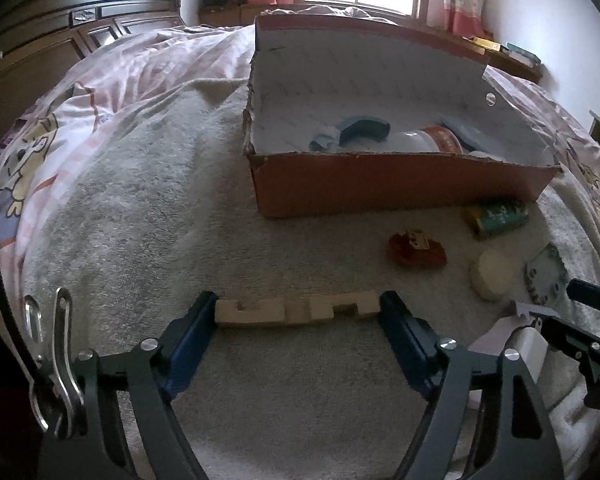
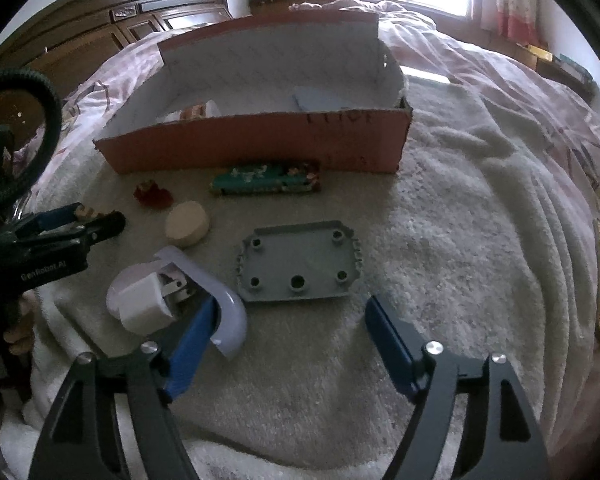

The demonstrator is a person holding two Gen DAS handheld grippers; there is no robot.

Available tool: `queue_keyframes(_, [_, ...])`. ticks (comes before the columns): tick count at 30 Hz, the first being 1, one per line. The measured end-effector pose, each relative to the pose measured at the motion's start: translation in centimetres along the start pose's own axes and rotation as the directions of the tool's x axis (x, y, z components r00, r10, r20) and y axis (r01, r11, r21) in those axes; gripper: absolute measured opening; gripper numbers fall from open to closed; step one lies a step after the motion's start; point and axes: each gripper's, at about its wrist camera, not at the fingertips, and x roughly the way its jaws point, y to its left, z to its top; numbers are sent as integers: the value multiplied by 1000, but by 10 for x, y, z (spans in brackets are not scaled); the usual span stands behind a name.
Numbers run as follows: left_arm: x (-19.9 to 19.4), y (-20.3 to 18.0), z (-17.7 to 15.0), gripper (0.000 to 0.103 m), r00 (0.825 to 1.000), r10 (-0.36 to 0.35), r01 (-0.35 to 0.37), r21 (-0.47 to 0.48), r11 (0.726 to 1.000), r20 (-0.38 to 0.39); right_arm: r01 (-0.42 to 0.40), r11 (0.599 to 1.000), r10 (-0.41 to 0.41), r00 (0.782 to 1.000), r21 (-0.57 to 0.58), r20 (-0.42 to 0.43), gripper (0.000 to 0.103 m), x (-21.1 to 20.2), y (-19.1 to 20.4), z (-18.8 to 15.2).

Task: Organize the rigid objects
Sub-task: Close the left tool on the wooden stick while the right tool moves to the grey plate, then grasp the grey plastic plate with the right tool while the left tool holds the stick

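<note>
Straddling the notched wooden block (image 1: 296, 311), the left gripper (image 1: 298, 320) stands spread, tips at the block's two ends, pads seemingly not yet pressing. The right gripper (image 2: 290, 320) also gapes, empty, the grey plate (image 2: 298, 266) just ahead. Next, I judge: squeeze the block, lift it into the cardboard box (image 1: 400, 192) beyond.

The cardboard box (image 1: 400, 188) is orange-red outside and white inside, with dark handwriting on its front wall. The towel (image 2: 440, 240) under everything is off-white. The quilt (image 1: 112, 76) has pale pink stripes and cartoon animal prints. The wooden puzzle piece (image 1: 296, 313) and the round disc (image 2: 187, 224) are cream. The flat perforated plate (image 2: 298, 266) is grey. The long packet (image 2: 266, 178) is teal with red ends. Both grippers carry blue pads (image 2: 388, 340) on black arms. The curtains (image 1: 460, 4) are white and coral.
</note>
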Motion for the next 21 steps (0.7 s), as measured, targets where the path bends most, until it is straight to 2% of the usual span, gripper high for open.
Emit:
queue_keyframes(5, [-1, 3, 0, 79, 1000, -10, 10, -7, 1000, 4, -17, 999, 17, 1000, 31, -2, 80, -9, 1, -3])
queue_keyframes(8, [-1, 2, -1, 79, 1000, -6, 6, 2, 1000, 8, -32, 999, 32, 999, 31, 5, 72, -17, 4, -4])
queue_keyframes(14, [-3, 3, -1, 79, 1000, -13, 13, -2, 1000, 8, 28, 998, -30, 999, 48, 39, 71, -16, 0, 7])
queue_keyframes(17, [-3, 3, -1, 79, 1000, -12, 12, 0, 1000, 8, 63, 997, -65, 997, 54, 29, 76, -6, -4, 17])
queue_keyframes(19, [-3, 4, -1, 79, 1000, -11, 11, 1, 1000, 8, 59, 998, -59, 998, 32, -5, 85, 5, -3, 20])
queue_keyframes(21, [-3, 4, -1, 79, 1000, -11, 11, 0, 1000, 8, 58, 998, -58, 998, 8, -31, 86, 14, 2, 21])
